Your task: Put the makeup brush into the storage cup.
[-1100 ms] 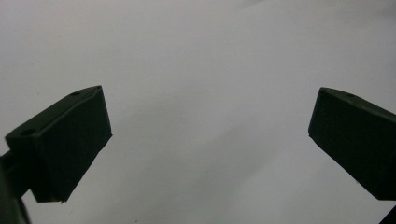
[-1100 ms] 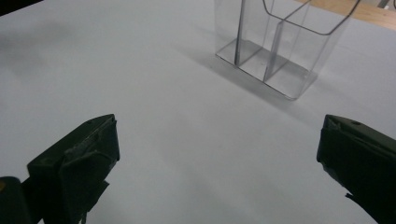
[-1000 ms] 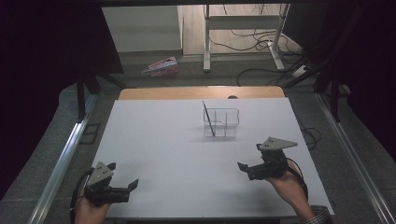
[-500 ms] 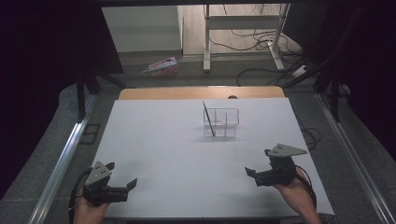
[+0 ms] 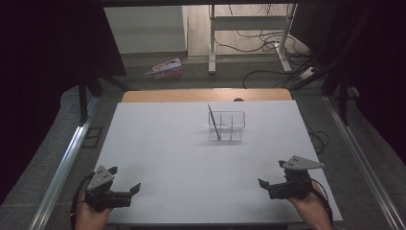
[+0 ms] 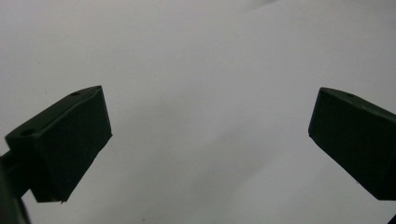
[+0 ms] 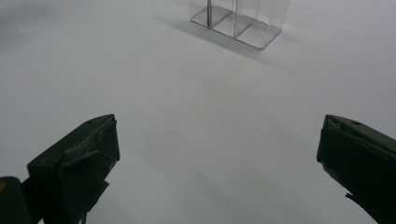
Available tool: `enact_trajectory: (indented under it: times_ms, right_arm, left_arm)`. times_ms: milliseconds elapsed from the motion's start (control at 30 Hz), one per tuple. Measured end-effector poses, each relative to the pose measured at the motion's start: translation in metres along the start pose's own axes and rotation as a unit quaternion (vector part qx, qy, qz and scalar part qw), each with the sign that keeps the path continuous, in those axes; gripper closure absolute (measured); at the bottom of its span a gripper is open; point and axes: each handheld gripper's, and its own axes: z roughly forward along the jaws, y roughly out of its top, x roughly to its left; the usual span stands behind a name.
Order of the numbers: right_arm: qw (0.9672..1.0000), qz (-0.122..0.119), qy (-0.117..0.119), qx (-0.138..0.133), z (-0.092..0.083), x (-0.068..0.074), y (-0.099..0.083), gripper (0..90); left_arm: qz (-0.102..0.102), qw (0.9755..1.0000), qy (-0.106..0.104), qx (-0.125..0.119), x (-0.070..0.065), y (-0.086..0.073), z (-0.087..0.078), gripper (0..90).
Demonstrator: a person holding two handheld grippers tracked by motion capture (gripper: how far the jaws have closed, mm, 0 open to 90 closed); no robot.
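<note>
A clear plastic organizer (image 5: 229,126) with several compartments stands on the white table (image 5: 182,143), right of its middle and toward the back. A thin dark stick (image 5: 214,121) leans in its left side. My left gripper (image 5: 125,178) rests open near the front left corner, over bare tabletop. Its own view has the jaws wide apart around nothing (image 6: 210,135). My right gripper (image 5: 271,173) is open near the front right corner. In its view the organizer (image 7: 238,18) lies well ahead, and nothing sits between the gripper's (image 7: 219,149) jaws.
A wooden strip (image 5: 206,95) borders the table's far edge. Metal rails (image 5: 67,158) run along both sides. On the floor beyond lie a pink package (image 5: 165,68), cables (image 5: 268,45) and a metal stand's legs (image 5: 210,43).
My right gripper has drawn back toward the table's front edge and slightly to the right, still open. The left gripper has hardly moved.
</note>
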Motion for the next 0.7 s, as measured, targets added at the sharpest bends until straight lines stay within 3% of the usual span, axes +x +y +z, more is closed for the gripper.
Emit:
enact_trajectory:
  times_ms: [233,700]
  right_arm:
    - [0.9999,0.013,-0.007,0.002,-0.008,-0.001,-0.010,0.0]
    - [0.9993,0.030,0.003,0.019,-0.012,-0.003,-0.026,0.0]
  left_arm:
    - [0.000,1.0000,0.000,0.002,0.000,0.000,0.000,0.0]
    - [0.002,1.0000,-0.001,0.005,-0.001,0.000,0.002,0.0]
